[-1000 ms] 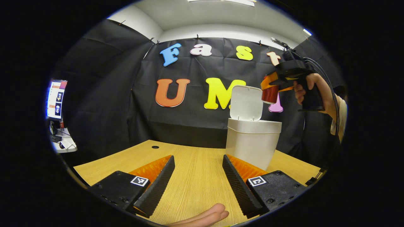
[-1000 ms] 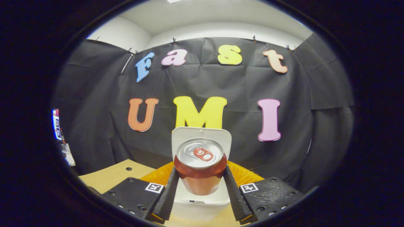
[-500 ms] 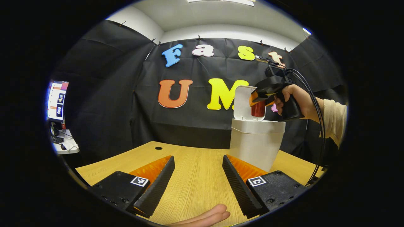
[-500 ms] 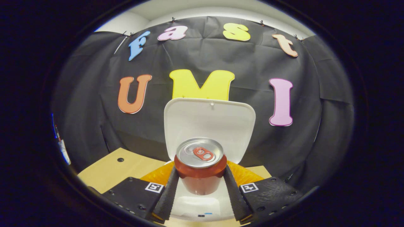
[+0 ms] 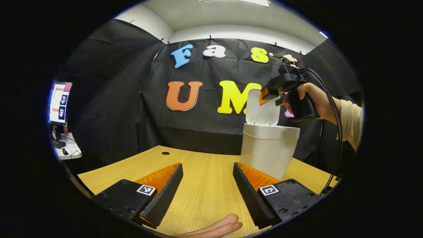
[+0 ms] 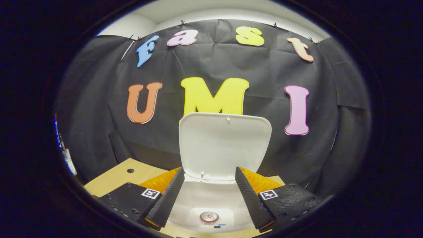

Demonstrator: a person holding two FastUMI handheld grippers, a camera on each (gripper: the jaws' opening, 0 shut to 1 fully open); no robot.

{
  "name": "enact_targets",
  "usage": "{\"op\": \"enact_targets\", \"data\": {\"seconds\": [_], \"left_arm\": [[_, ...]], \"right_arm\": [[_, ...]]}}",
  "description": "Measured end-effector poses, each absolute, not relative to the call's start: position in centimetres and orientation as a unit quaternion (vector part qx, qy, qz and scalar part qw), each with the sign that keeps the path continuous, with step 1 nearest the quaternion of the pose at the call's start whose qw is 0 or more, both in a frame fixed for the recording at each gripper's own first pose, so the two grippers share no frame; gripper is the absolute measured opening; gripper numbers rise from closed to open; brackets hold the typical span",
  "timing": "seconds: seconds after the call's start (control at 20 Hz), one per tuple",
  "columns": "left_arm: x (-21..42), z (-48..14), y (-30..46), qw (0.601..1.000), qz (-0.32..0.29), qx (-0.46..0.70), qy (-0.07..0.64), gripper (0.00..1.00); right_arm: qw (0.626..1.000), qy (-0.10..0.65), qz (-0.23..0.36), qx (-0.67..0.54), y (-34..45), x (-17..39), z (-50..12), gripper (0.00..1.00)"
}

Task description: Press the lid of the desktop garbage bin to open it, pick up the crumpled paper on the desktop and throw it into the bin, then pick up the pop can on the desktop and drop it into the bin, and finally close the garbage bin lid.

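Your right claw [image 6: 208, 198] hangs over the open garbage bin [image 5: 269, 152], its fingers spread apart with nothing between them. In the right gripper view the pop can [image 6: 209, 217] lies at the bottom of the bin at 6 o'clock, top end facing up. The lid [image 6: 224, 145] stands upright behind the opening. In the left gripper view your left claw [image 5: 207, 191] sits low over the table [image 5: 205, 185], fingers apart and empty, with the bin at 2 o'clock and your right hand [image 5: 314, 100] above it.
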State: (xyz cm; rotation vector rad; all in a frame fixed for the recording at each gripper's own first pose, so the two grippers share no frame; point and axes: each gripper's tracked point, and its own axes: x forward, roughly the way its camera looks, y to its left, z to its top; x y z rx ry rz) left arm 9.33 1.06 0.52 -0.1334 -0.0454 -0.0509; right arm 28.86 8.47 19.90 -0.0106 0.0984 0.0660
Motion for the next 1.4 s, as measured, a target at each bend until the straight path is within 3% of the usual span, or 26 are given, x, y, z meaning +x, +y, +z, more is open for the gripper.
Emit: {"op": "enact_targets", "data": {"seconds": [0.05,0.15,0.2,0.25,0.55,0.6,0.75,0.8,0.85,1.0,1.05,1.15,1.2,1.25,1.35,1.4], "left_arm": [[9.3,0.6,1.1,0.997,-0.026,-0.068,-0.023,0.98],[9.4,0.6,0.7,0.997,-0.03,-0.072,-0.023,0.98],[9.3,0.5,0.7,0.997,-0.031,-0.071,-0.021,0.98],[9.5,0.3,0.7,0.997,-0.029,-0.069,-0.019,0.98],[10.3,-1.0,1.0,0.998,-0.017,-0.063,-0.001,0.98],[10.5,-1.2,1.3,0.998,-0.013,-0.063,0.0,0.98],[11.0,-1.9,1.8,0.997,-0.005,-0.071,0.008,0.98],[11.2,-2.4,1.9,0.997,-0.002,-0.078,0.016,0.98],[11.4,-2.8,1.9,0.996,-0.002,-0.084,0.024,0.98],[11.6,-3.2,2.3,0.996,0.003,-0.085,0.035,0.99],[11.6,-3.2,2.4,0.996,0.006,-0.084,0.033,0.99],[11.6,-3.0,2.4,0.996,0.006,-0.085,0.03,0.99],[11.6,-2.8,2.4,0.996,0.005,-0.087,0.028,0.98],[11.5,-2.8,2.2,0.996,0.005,-0.086,0.027,0.98],[11.3,-2.4,2.0,0.996,0.002,-0.085,0.025,0.98],[11.1,-2.2,1.9,0.996,0.0,-0.085,0.025,0.98]], "right_arm": [[0.999,0.039,0.034,-0.003,8.2,28.7,20.9,0.97],[0.999,0.016,0.038,0.007,8.0,28.5,23.3,0.93],[0.999,0.007,0.039,0.01,7.7,28.6,24.4,0.97],[0.999,0.0,0.038,0.009,7.4,28.8,25.4,0.93],[0.998,-0.054,0.027,0.03,6.1,31.0,30.5,0.97],[0.997,-0.063,0.024,0.034,6.1,31.5,31.0,0.93],[0.998,-0.065,0.009,0.018,6.0,33.9,30.8,0.96],[0.998,-0.064,0.009,0.011,6.4,34.5,30.7,0.93],[0.998,-0.064,0.007,0.006,6.5,35.2,30.6,0.97],[0.999,-0.033,0.013,0.002,6.8,36.2,28.4,0.93],[0.999,-0.039,0.018,0.012,6.7,36.1,28.6,0.99],[0.999,-0.029,0.024,0.02,6.5,35.7,28.5,0.98],[0.999,-0.029,0.025,0.02,6.4,35.3,28.5,0.9],[0.999,-0.027,0.026,0.022,6.4,34.9,28.5,0.95],[0.999,-0.018,0.027,0.02,6.5,33.8,28.0,0.91],[0.999,-0.015,0.027,0.018,6.5,33.2,27.9,0.99]]}}
